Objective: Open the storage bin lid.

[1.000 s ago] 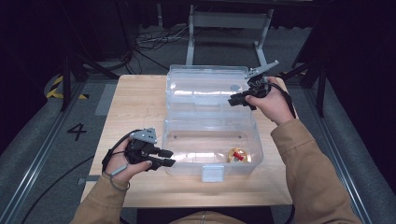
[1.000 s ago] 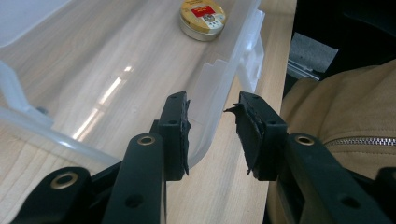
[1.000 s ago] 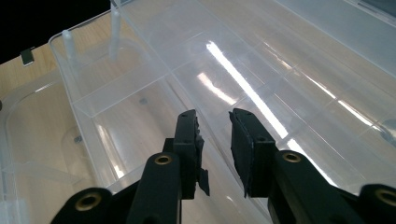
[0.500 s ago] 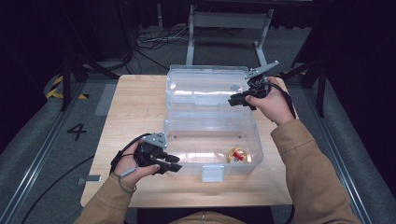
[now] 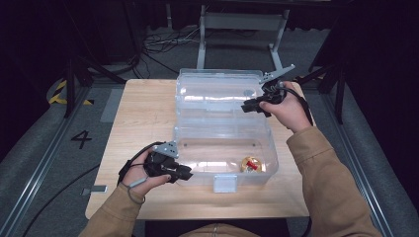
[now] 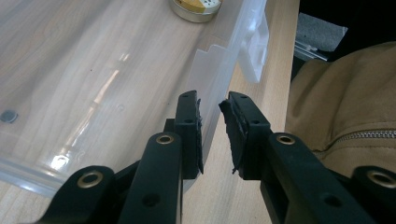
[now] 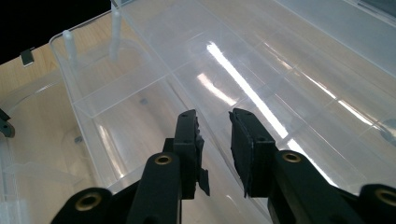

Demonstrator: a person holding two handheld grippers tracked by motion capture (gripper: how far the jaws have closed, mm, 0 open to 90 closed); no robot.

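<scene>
Left gripper [image 5: 185, 174] nearer crosswise box [image 5: 225, 160]

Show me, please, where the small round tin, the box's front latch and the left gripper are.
small round tin [image 5: 252, 165], high view, its top.
front latch [image 5: 225, 183], high view, middle of the tab.
left gripper [image 6: 210, 133], left gripper view, midway between fingertips.

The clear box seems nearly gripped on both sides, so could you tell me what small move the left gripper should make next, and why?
Probably finish closing the left gripper on the clear box's front wall. Its jaws have just been closing, and the wall stands between the pads with a gap left. The right gripper straddles the open lid's edge.
</scene>
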